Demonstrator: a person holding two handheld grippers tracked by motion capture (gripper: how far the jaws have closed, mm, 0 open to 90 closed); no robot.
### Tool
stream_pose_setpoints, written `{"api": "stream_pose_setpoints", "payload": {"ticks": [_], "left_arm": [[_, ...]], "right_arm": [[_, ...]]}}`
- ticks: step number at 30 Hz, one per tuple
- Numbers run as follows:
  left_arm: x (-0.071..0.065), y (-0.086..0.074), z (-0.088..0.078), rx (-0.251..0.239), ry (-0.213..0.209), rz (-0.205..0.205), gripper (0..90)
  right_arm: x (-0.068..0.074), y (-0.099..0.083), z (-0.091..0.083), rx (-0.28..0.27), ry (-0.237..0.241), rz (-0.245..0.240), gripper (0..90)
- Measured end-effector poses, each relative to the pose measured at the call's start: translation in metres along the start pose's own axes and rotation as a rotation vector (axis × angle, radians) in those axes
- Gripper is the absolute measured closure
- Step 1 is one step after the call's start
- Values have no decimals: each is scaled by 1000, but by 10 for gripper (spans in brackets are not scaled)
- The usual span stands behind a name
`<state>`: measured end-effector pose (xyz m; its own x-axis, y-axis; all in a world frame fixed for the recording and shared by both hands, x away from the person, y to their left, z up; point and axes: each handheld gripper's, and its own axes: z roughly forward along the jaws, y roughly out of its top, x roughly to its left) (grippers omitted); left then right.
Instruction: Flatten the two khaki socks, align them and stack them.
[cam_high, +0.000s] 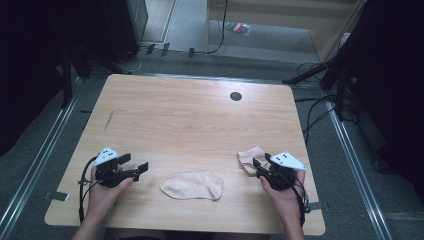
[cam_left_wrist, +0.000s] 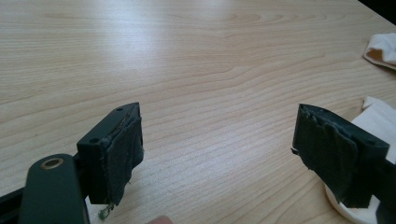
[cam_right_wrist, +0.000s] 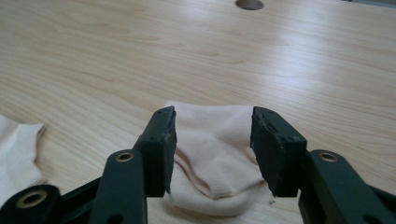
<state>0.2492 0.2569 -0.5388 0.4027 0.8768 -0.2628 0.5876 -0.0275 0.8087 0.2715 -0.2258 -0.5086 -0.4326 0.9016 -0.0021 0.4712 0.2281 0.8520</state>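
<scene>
Straddling crumpled sock (cam_right_wrist: 217, 154): right claw (cam_right_wrist: 214, 149), pads apart.

Two soft, matt knit-cloth socks (cam_high: 192, 185) (cam_high: 248, 159) lie on the smooth, faintly glossy wood-grain table (cam_high: 190, 115).

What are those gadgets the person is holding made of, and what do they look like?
Each hand holds a black two-jaw gripper, left gripper and right gripper. Each carries a pale three-cornered plate with dark dots on top and trails a black cable. Worn dark pads line the jaws; brass-coloured rivets mark the joints.

Sock (cam_left_wrist: 380, 122) half behind tool jaw
</scene>
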Motion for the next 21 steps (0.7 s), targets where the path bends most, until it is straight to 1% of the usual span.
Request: {"api": "stream_pose_setpoints", "payload": {"ticks": [1,5,8,9,10,13,14,15,17,18,19,21], "left_arm": [[0,0,0,3,0,2,166],[-3,-1,2,14,-4,9,167],[-4,-2,2,16,-4,7,168],[-4,-2,2,17,-4,6,168],[-3,-2,2,19,-6,5,169],[-1,-2,1,14,-7,-9,170],[-1,-1,1,15,-5,-7,170],[-1,-1,1,15,-5,-8,171],[-2,-2,1,19,-8,-8,172],[-2,-2,2,21,-8,-4,172],[-3,-2,2,21,-9,-2,172],[-4,-2,3,24,-12,-1,172]], "right_arm": [[3,0,4,6,14,-16,530],[12,-2,17,40,42,-63,551],[15,-5,25,81,40,-93,550],[15,-7,27,100,37,-106,548],[14,-8,28,107,30,-114,547],[6,-10,25,106,24,-100,542],[2,-11,24,100,21,-94,535],[-1,-11,22,98,22,-81,531],[-7,-13,20,96,34,-74,517],[-8,-15,21,107,34,-79,495],[-8,-17,23,119,22,-82,467],[-7,-21,28,143,9,-91,460]]}}
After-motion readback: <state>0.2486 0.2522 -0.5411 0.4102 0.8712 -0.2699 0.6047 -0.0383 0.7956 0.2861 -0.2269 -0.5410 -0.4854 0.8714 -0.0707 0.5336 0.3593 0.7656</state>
